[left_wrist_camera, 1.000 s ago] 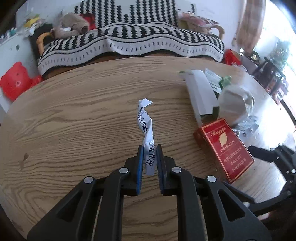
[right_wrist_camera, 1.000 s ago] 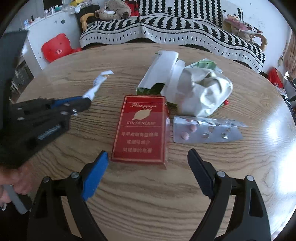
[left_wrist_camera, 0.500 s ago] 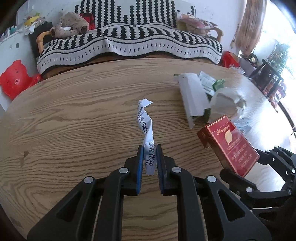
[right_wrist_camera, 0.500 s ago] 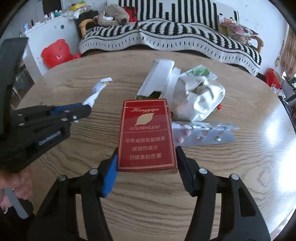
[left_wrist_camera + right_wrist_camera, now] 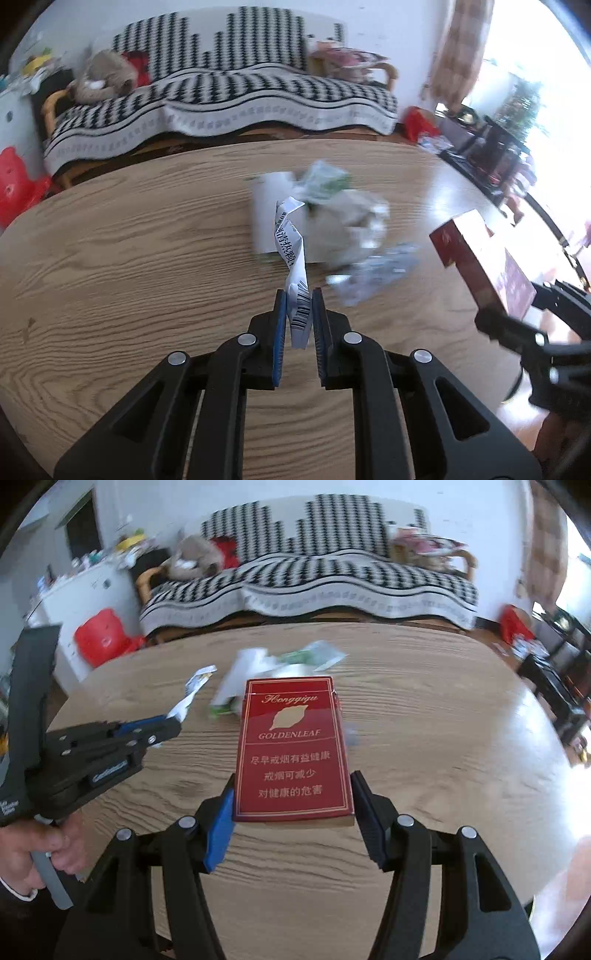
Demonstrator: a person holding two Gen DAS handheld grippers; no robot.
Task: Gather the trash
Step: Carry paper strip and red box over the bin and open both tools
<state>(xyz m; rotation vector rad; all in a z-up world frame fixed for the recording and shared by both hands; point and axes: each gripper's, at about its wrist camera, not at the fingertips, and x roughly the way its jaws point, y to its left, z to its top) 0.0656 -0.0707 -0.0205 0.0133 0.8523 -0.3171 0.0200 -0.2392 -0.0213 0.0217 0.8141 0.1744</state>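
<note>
Left wrist view: we see the left gripper [image 5: 298,306] with its jaws nearly closed on a twisted paper strip [image 5: 291,254] printed with a barcode; the strip rises from between the blue pads toward twelve o'clock, above the wooden table [image 5: 129,266]. Beyond it, at about one o'clock, lies a blurred heap of crumpled wrappers [image 5: 332,218], and a silvery blister pack [image 5: 373,273] lies just beside that heap at about two o'clock. At three o'clock we find the red cigarette box [image 5: 484,262] clamped in the right gripper [image 5: 513,314], clear of the tabletop.

Right wrist view: we see the right gripper [image 5: 291,812] gripping the red cigarette box [image 5: 291,753] by its two long sides, the printed face turned toward the camera and the lid end pointing to twelve o'clock. At nine o'clock the left gripper [image 5: 173,727] holds the paper strip [image 5: 192,690], and a hand [image 5: 44,849] grasps its handle at about eight o'clock. The wrappers [image 5: 280,668] lie on the table [image 5: 443,720] behind the box, at twelve o'clock. A sofa under a black-and-white patterned cover [image 5: 314,576] stands beyond the table.
</note>
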